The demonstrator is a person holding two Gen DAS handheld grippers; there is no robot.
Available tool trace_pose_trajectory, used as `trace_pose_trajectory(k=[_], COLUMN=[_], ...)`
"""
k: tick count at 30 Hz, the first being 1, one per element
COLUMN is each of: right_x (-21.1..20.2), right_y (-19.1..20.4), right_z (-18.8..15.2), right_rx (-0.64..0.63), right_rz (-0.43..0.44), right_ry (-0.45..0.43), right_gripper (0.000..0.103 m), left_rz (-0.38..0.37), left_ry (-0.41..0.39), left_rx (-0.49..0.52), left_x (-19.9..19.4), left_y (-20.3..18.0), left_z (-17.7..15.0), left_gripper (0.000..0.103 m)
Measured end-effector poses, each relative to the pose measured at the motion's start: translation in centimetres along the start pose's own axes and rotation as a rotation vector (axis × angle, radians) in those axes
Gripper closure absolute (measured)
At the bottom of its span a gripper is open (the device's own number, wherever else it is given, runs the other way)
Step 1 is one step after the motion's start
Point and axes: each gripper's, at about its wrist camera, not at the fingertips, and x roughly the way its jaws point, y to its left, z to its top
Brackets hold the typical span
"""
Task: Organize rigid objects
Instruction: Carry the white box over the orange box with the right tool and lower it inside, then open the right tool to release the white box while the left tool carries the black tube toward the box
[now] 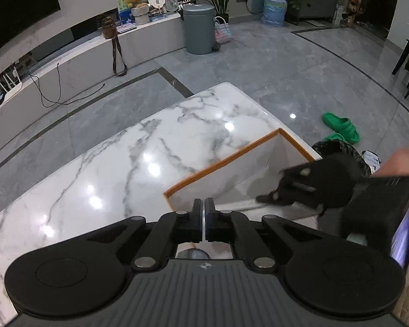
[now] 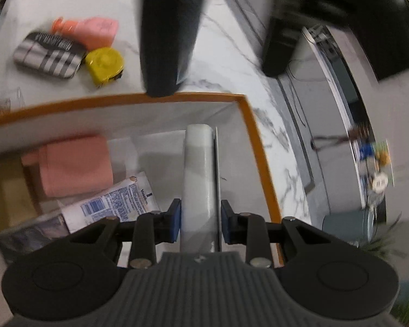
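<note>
Gripping pale flat box (image 2: 200,179), right fingers (image 2: 200,220) inside orange-rimmed bin (image 2: 248,114) corner; left fingers (image 1: 204,218) closed, empty, above rim.

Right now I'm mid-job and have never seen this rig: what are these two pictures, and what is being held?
There is no robot: a person holds a two-finger gripper in each hand, with a fisheye camera on each looking along its fingers.

The left wrist view shows the left gripper shut and empty above the marble table, beside the orange-rimmed box.

The right wrist view shows the right gripper closed on a white cylindrical object over the same box. Inside lie a pink item and a white Vaseline tube. Still on the table are a striped tin, a pink bottle and a yellow tape measure.
</note>
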Motion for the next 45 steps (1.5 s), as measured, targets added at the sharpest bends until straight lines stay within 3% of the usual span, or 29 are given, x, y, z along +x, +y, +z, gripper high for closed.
trace_pose_trajectory(k=[3,9,14,21,23,28,31,38,45], right_x=[1.2,2.5,4.0,5.3,4.9,4.2,4.2,4.9,7.1], right_y=[0.4,1.5,2.7,3.0,2.8,1.2,1.1,0.2,-2.0], right_z=[-0.2,-1.1,-2.0,-3.1,-3.0,-2.7,-2.5,-3.0,-2.0], right_rx=[-0.047,-0.171,-0.279,-0.308,-0.279,-0.112,-0.049,0.057,0.160], right_rz=[0.015,-0.048,-0.083,-0.095,-0.075,0.051,0.097,0.144,0.161], right_ry=[-0.007,-0.055,-0.068,-0.043,-0.039,-0.006,0.011,0.037,0.048], right_gripper=[0.074,0.074,0.074,0.070,0.069,0.060,0.059,0.055,0.056], left_rz=[-0.014,-0.015,-0.030,-0.045,-0.051,-0.078,-0.103,-0.106,-0.100], left_ry=[0.020,0.088,0.146,0.230,0.244,0.265,0.285,0.354,0.416], left_rx=[0.022,0.041,0.096,0.201,0.237,0.361,0.443,0.629,0.700], left_x=[1.5,2.9,3.6,3.9,4.0,3.8,3.7,4.6,6.3], left_y=[-0.5,0.2,1.3,1.9,1.9,1.2,0.5,-1.0,-1.4], left_z=[0.1,-0.9,-3.0,-7.0,-7.7,-9.5,-10.8,-13.5,-15.2], left_gripper=[0.102,0.100,0.093,0.087,0.082,0.053,0.045,0.033,0.031])
